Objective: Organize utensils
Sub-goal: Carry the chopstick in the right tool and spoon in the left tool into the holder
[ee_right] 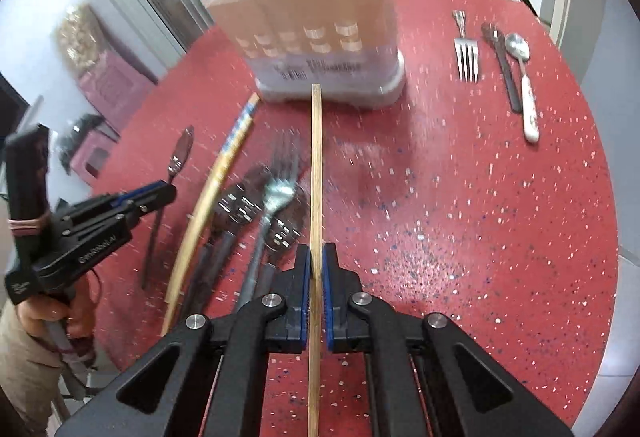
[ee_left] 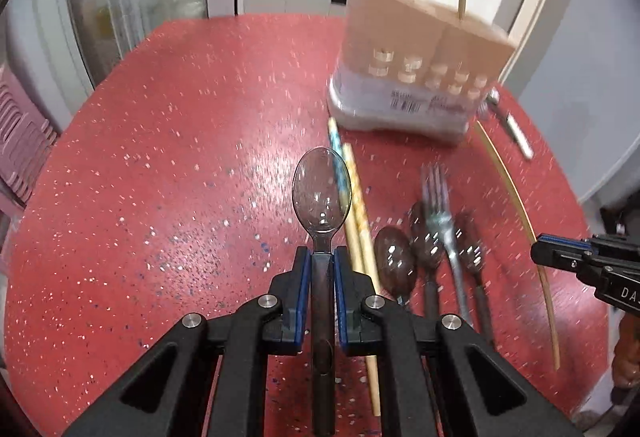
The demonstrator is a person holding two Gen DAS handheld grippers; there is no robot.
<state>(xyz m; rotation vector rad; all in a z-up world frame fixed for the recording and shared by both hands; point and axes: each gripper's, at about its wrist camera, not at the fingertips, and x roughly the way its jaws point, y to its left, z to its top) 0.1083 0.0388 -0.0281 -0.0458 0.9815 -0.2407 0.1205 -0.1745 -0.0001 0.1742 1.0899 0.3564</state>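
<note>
1. Red speckled surface (ee_left: 160, 141) carried everything.
2. Left gripper (ee_left: 322, 257) had its fingers clamped on a clear plastic spoon (ee_left: 322, 193), bowl pointing ahead.
3. Right gripper (ee_right: 316, 257) pinched a bamboo chopstick (ee_right: 316, 157) lengthwise, aimed forward.
4. Farther off stood the utensil holder (ee_right: 320, 9), nearer the right gripper; both pitched downward.

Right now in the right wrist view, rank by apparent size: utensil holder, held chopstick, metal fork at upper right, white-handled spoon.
1. utensil holder
2. held chopstick, nearness inflates it
3. white-handled spoon
4. metal fork, close to the spoon, unsure
</note>
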